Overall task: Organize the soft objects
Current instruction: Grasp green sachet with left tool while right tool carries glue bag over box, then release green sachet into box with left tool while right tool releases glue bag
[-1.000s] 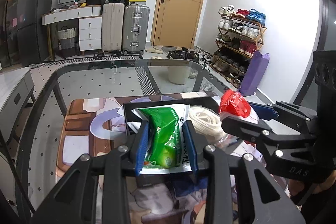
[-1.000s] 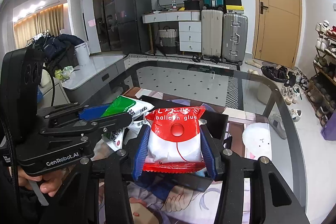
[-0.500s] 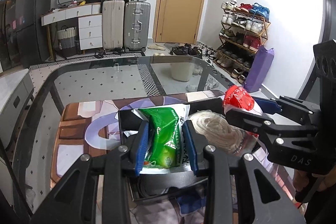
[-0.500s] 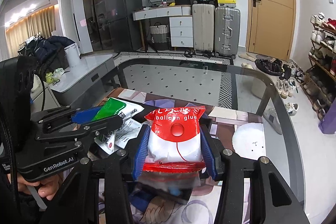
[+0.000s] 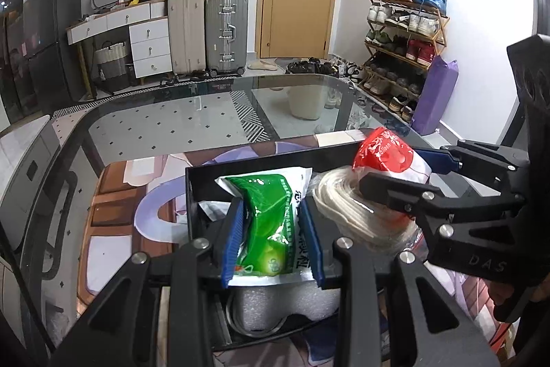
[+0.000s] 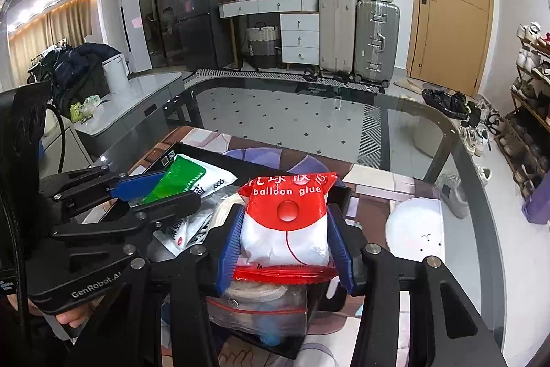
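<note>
My left gripper (image 5: 271,231) has its jaws clamped across the green packet (image 5: 271,222), my right gripper (image 6: 285,246) across the red balloon-glue packet (image 6: 287,222), both above the black tray (image 5: 257,162). They look light, limp and slippery, so mid-body holds suit.

Both wrist views close, facing forward, sharing black tray (image 5: 240,165) (image 6: 206,151)

The green packet (image 5: 271,226) is hiding most of the white foam piece (image 5: 275,306) beneath it. The red balloon-glue packet (image 6: 287,222) is covering part of the clear zip bag (image 6: 261,308), whose blue contents are blurring beyond recognition. The black tray (image 5: 240,165) is running out of sight under both hand-held grippers.
</note>
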`<state>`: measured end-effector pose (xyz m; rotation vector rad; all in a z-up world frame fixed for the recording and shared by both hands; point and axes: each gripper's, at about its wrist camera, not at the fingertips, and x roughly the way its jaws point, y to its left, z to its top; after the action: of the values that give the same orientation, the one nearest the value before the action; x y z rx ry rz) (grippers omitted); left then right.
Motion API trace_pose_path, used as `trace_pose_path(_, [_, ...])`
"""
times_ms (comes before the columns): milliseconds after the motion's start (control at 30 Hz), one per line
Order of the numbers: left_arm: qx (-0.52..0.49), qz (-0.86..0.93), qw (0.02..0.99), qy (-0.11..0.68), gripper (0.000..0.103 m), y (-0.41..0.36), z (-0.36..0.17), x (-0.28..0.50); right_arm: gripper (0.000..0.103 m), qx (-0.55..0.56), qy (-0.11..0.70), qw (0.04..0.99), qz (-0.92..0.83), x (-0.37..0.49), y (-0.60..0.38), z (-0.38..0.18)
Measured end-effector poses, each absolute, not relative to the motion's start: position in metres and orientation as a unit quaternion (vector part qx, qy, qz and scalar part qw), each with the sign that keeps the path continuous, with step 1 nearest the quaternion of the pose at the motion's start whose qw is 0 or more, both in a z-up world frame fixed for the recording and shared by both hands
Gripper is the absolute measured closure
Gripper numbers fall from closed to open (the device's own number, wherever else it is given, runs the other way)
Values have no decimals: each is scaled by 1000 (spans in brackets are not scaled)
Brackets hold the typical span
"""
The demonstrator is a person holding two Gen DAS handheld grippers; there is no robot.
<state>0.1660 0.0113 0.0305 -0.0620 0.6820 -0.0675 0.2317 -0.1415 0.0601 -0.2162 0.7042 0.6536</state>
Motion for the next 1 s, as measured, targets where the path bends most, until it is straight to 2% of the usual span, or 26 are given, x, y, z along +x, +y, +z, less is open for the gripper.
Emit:
trace_pose_path(367, [-14,-34,942,333,70,9,29,164,56,-110,354,866,336,240,-131,45])
trace_pose_path(433, [-16,-35,942,334,68,8,29,164,53,-109,351,866,339,240,-132,47])
trace_pose_path(467, [-17,-36,941,335,66,7,29,164,49,-111,345,868,339,239,-133,48])
trace_pose_path(500, [-18,-36,941,336,65,7,30,164,39,-114,337,871,337,237,-135,50])
trace_pose_path(533, [-20,-39,941,334,58,7,31,163,33,-113,325,877,336,234,-139,54])
trace_pose_path(567, [-22,-40,942,331,51,9,32,160,18,-107,314,880,340,230,-144,58])
trace_pose_path(600, [-26,-42,944,325,50,10,35,156,11,-98,304,884,340,227,-150,63])
trace_pose_path(733, [-26,-43,951,305,40,12,46,140,5,-78,287,895,331,215,-169,75])
trace_pose_path(800, [-22,-42,955,294,21,11,51,130,1,-81,282,899,325,207,-174,76])
trace_pose_path(833, [-21,-39,957,286,4,11,54,124,1,-84,278,901,323,202,-176,76])
trace_pose_path(867, [-19,-26,961,273,0,11,56,117,0,-86,275,902,322,197,-177,76])
trace_pose_path(1000, [-20,-20,967,255,0,15,58,101,0,-94,250,909,320,175,-182,74])
